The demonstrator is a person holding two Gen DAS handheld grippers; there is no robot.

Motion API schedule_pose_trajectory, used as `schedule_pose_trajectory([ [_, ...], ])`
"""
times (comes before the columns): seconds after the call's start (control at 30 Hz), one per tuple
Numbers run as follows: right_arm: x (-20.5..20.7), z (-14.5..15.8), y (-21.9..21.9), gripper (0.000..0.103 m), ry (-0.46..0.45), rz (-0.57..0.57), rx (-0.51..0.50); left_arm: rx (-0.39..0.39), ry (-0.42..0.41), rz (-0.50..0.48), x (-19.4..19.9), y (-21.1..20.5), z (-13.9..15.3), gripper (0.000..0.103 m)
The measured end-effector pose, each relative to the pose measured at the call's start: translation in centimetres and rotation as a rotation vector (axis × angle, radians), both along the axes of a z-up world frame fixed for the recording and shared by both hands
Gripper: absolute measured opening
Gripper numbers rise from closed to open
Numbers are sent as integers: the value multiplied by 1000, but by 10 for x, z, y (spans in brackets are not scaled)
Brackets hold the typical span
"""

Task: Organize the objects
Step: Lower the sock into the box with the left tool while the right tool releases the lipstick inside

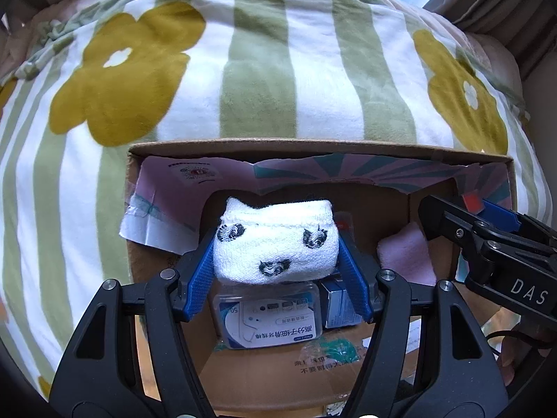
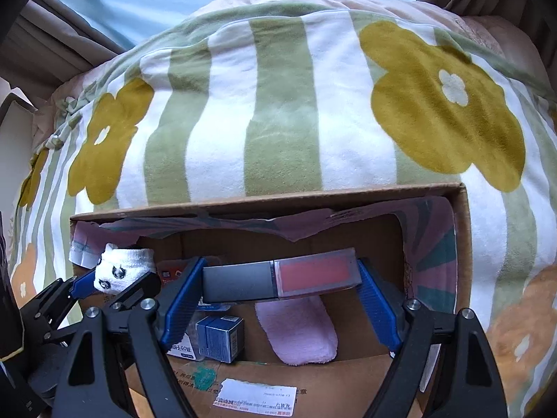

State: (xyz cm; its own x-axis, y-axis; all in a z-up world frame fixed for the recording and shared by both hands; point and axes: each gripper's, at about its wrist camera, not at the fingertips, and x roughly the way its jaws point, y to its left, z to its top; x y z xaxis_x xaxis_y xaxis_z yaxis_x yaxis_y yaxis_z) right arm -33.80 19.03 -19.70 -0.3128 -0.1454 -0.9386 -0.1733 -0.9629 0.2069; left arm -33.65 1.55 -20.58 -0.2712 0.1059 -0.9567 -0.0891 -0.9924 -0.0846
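Note:
My left gripper (image 1: 276, 244) is shut on a rolled white sock with black paw prints (image 1: 276, 240), held over the open cardboard box (image 1: 313, 148). That sock (image 2: 120, 270) and the left gripper (image 2: 115, 284) also show at the lower left of the right wrist view. My right gripper (image 2: 278, 278) is shut on a lip gloss tube (image 2: 278, 278) with a grey cap and pink-red body, lying crosswise between the blue pads above the box (image 2: 264, 196). The right gripper (image 1: 487, 223) enters the left wrist view from the right.
Inside the box lie a clear floss-pick case (image 1: 268, 317), a small blue carton (image 2: 221, 338) and a pink fluffy cloth (image 2: 299, 331). The box rests on a green-and-white striped blanket with yellow flowers (image 1: 264, 69). Curtains (image 2: 52, 35) hang behind.

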Motion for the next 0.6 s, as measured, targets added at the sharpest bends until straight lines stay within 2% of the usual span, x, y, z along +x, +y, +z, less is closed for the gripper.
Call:
schedule_pose_trajectory([
  [0.3, -4, -7, 8, 82, -33, -34, -3, -22, 12, -38, -2, 5, -1, 64],
  [0.33, -5, -7, 10, 83, -40, -36, -13, -34, 23, -47, -1, 7, 2, 70],
  [0.37, -6, -8, 12, 84, -42, -44, -41, -49, 34, -52, 1, 8, 5, 89],
  [0.4, -6, -9, 14, 93, -44, -53, -77, -56, 41, -55, 2, 9, 8, 102],
  [0.43, -7, -10, 16, 102, -50, -60, -104, -54, 49, -60, 4, 9, 12, 103],
  [0.5, -7, -6, 19, 102, -39, -63, -127, -37, 51, -68, 5, 10, 16, 103],
  [0.6, -8, -1, 17, 102, -31, -53, -109, -44, 50, -70, 7, 10, 18, 103],
])
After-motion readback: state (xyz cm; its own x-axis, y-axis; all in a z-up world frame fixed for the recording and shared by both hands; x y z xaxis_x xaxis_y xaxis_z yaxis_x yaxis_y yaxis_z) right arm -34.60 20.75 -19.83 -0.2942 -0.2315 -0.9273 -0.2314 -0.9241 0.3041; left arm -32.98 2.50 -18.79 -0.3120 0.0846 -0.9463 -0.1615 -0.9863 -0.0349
